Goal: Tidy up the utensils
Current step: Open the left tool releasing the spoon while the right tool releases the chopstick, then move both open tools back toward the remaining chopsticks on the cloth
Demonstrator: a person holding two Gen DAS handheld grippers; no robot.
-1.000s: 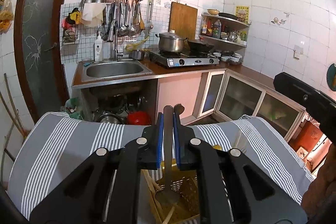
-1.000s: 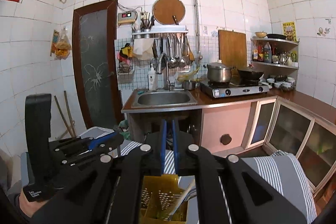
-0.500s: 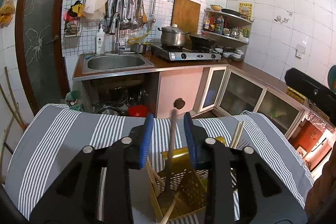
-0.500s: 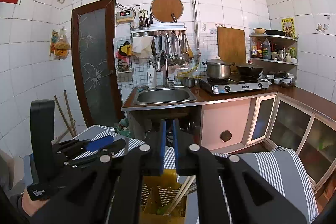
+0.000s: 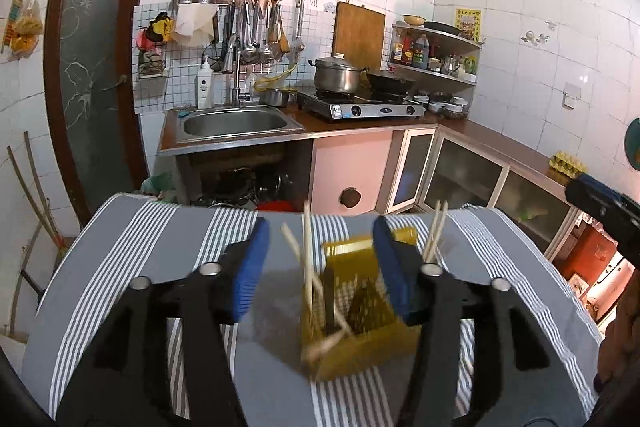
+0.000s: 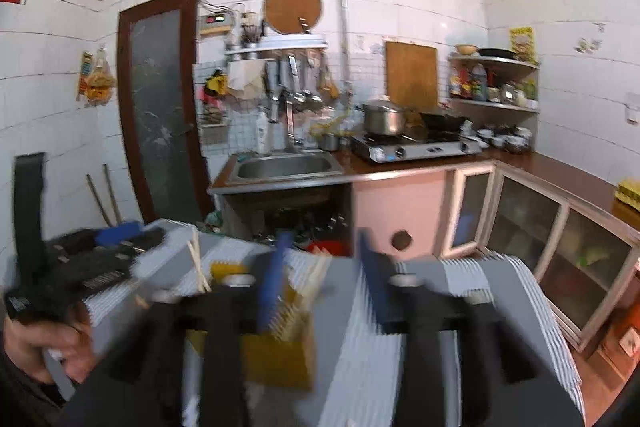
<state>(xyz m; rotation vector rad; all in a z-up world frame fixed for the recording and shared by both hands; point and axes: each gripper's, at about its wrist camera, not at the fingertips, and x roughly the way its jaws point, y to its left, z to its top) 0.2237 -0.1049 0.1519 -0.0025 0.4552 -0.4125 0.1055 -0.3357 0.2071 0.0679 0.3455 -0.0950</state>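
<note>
A yellow slotted utensil basket [image 5: 360,327] stands on the grey striped tablecloth [image 5: 132,247]. Several wooden chopsticks [image 5: 307,251] and a dark utensil handle [image 5: 329,301] stick up in it. My left gripper [image 5: 322,269] hovers just before the basket with its jaws opening; the blue pads [image 5: 252,267] press on nothing. The right wrist view is blurred. There the basket [image 6: 276,351] lies low and left of my right gripper [image 6: 322,283], whose jaws are opening with nothing between them. The left gripper [image 6: 80,259] shows at that view's left, held by a hand [image 6: 36,343].
Beyond the table's far edge are a counter with a steel sink [image 5: 234,123], a gas stove with a pot [image 5: 338,75] and a wok, and glass-door cabinets [image 5: 464,175] along the right. A dark door [image 5: 96,67] stands at the left. The right gripper's body [image 5: 600,203] enters at the right edge.
The left jaws opened and let go of the dark utensil handle, which stays in the basket, and the gripper drew back. The right jaws opened from shut and moved right of the basket.
</note>
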